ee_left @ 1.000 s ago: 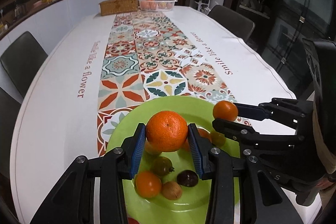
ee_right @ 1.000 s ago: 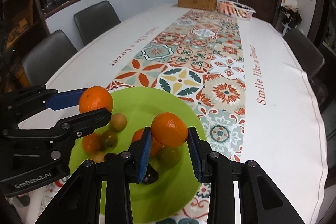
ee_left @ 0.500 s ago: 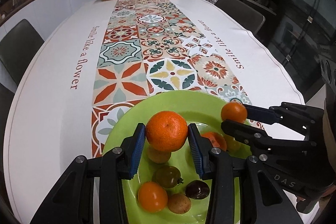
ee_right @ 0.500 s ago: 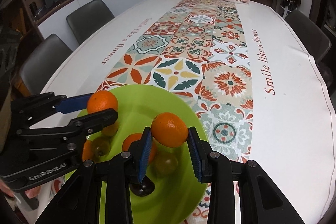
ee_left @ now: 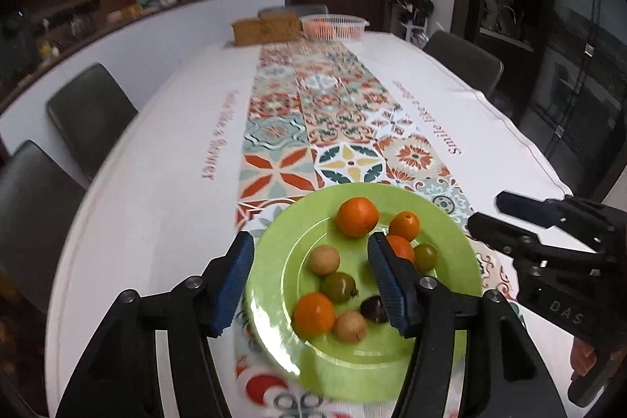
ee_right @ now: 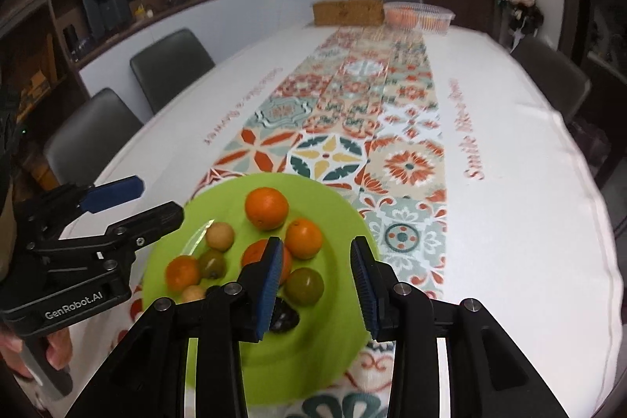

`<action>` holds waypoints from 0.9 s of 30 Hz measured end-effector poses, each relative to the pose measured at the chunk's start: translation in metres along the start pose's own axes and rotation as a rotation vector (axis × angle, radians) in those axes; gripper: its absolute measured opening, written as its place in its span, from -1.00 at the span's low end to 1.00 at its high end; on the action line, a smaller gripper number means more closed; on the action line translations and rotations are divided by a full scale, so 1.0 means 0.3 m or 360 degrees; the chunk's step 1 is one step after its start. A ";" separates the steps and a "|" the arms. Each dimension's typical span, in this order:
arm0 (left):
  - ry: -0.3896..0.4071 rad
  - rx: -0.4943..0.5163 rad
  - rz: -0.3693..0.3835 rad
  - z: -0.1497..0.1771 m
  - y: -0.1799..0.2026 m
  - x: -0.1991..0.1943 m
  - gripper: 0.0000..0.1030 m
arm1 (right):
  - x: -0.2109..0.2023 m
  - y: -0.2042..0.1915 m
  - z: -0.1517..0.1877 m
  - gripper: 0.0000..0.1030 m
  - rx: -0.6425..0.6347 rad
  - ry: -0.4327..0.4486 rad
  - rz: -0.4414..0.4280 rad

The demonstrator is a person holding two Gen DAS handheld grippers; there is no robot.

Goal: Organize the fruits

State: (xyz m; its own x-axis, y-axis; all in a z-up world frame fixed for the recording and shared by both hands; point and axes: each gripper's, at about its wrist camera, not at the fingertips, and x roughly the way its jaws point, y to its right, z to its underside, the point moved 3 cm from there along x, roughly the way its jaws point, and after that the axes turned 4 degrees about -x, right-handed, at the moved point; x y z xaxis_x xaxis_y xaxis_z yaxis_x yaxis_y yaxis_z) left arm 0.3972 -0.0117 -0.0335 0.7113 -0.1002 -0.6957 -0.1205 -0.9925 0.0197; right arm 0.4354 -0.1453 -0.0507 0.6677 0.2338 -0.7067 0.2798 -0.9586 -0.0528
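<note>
A: Where is the fruit sitting?

B: All of it is lying on the green plate [ee_left: 274, 241] at the near end of the tabletop [ee_left: 156, 183]. A big orange [ee_left: 357, 216] is resting at the far side, a smaller one [ee_left: 404, 224] just beside it, and a third orange [ee_left: 314, 313] near the front. Two pale brown fruits, one [ee_left: 323, 260] mid-plate and one [ee_left: 350, 326] at the front, a green tomato [ee_left: 339, 287] and a dark plum [ee_left: 373, 308] are filling the middle.

A: Are the grippers carrying anything?

B: No. The left gripper [ee_left: 309, 281] is hovering over the plate with its jaws apart and nothing between the pads; they have just been opening. The right gripper [ee_right: 316, 285] is also parted and empty, its jaws having just been widening a little, and it is hanging over the plate's right half, above another green tomato [ee_right: 304, 285].

A: Why so spread?

B: I'm guessing both are letting go, so the oranges are settling on the plate with the rest.

A: Any other containers?

B: At the far end a white basket [ee_left: 334, 25] is holding something orange, too blurred to name, beside a woven box [ee_left: 266, 29] whose contents are not showing.
</note>
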 end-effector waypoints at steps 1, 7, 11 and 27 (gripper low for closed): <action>0.0029 0.0005 -0.0018 0.004 0.002 -0.029 0.23 | -0.047 -0.011 0.008 -0.17 -0.0010 0.0051 0.0035; 0.0201 0.0037 -0.0107 0.049 0.019 -0.234 0.49 | -0.255 -0.052 0.060 0.05 0.0013 0.0205 0.0128; 0.0264 0.0028 -0.0140 0.093 0.029 -0.343 0.61 | -0.367 -0.084 0.101 0.15 -0.0012 0.0275 0.0178; 0.0377 -0.0058 -0.0135 0.255 0.039 -0.616 0.94 | -0.700 -0.188 0.244 0.58 -0.0062 0.0511 0.0301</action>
State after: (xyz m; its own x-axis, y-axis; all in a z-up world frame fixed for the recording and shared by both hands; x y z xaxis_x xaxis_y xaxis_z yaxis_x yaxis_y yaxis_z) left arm 0.2113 0.0005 0.0403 0.8608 -0.0260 -0.5083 -0.0316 -0.9995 -0.0024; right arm 0.2288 -0.1523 0.0489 0.8906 0.0978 -0.4441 0.1524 -0.9843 0.0888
